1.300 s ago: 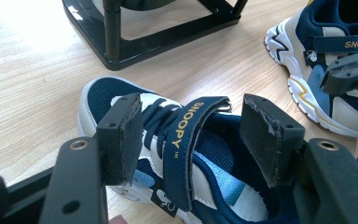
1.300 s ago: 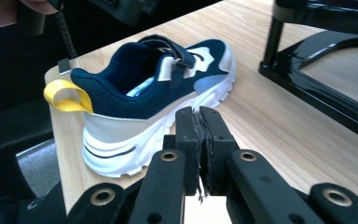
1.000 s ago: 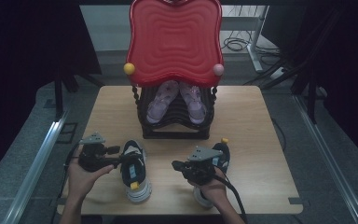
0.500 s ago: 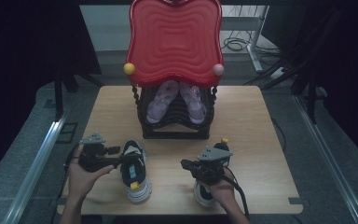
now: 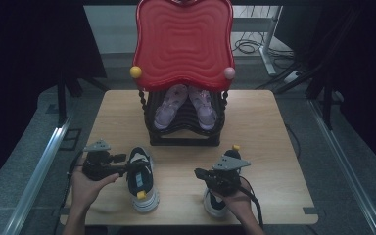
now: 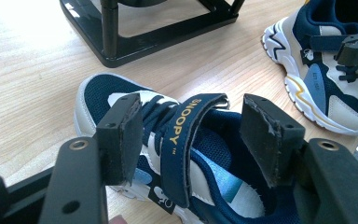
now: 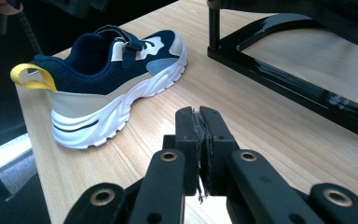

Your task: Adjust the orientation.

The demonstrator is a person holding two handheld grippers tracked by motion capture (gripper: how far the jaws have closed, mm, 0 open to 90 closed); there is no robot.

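The left gripper [image 6: 189,140] is holding its fingers [image 6: 121,135] wide, straddling the strap and tongue of the left sneaker [image 5: 141,183] without pressing on it. The right gripper [image 7: 199,140] is keeping its fingers [image 7: 186,135] pressed together on nothing above the bare worktop [image 5: 269,147], with the right sneaker [image 5: 215,205] lying behind them under the hand, apart from the pads.

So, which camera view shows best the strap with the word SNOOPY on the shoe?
The left gripper view: the strap lies close between the open jaws, and its yellow lettering is readable. In the right gripper view it is seen from the side, without lettering. In the high view it is too small to make out.
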